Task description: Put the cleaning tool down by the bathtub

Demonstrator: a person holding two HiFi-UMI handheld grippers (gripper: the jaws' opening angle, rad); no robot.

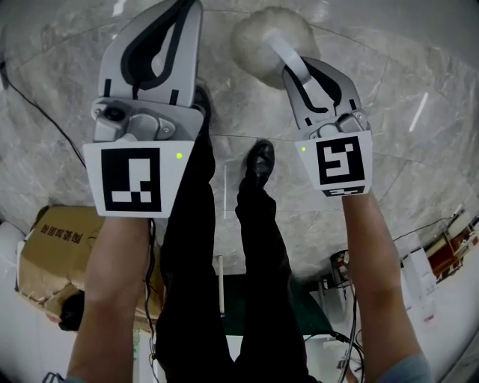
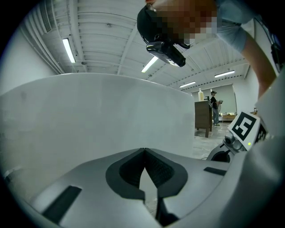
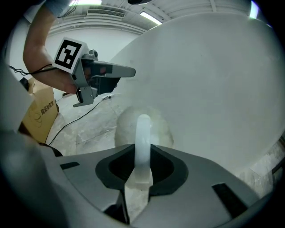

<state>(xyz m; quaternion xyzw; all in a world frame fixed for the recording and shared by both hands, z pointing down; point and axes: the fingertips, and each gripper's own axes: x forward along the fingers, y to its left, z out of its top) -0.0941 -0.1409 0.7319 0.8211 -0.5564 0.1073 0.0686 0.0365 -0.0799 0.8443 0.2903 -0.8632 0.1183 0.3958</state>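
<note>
The cleaning tool has a translucent white handle (image 1: pixel 283 51) and a fluffy white head (image 1: pixel 258 36) that hangs over the marble floor. My right gripper (image 1: pixel 290 73) is shut on the handle, which stands up between the pads (image 3: pixel 143 147), with the head (image 3: pixel 127 127) just beyond. The bathtub's white curved wall (image 3: pixel 213 89) rises right behind the head. In the left gripper view that wall (image 2: pixel 89 116) fills the middle. My left gripper (image 1: pixel 182 10) is held level with the right one. Its jaws (image 2: pixel 144 152) meet at the tips with nothing between them.
A cardboard box (image 1: pixel 52 254) sits on the floor at the left, with a black cable (image 1: pixel 45 120) running past it. My own legs and black shoe (image 1: pixel 260 161) are below the grippers. Clutter (image 1: pixel 441 254) lies at the right. A distant person (image 2: pixel 215 107) stands by a dark cabinet (image 2: pixel 204 118).
</note>
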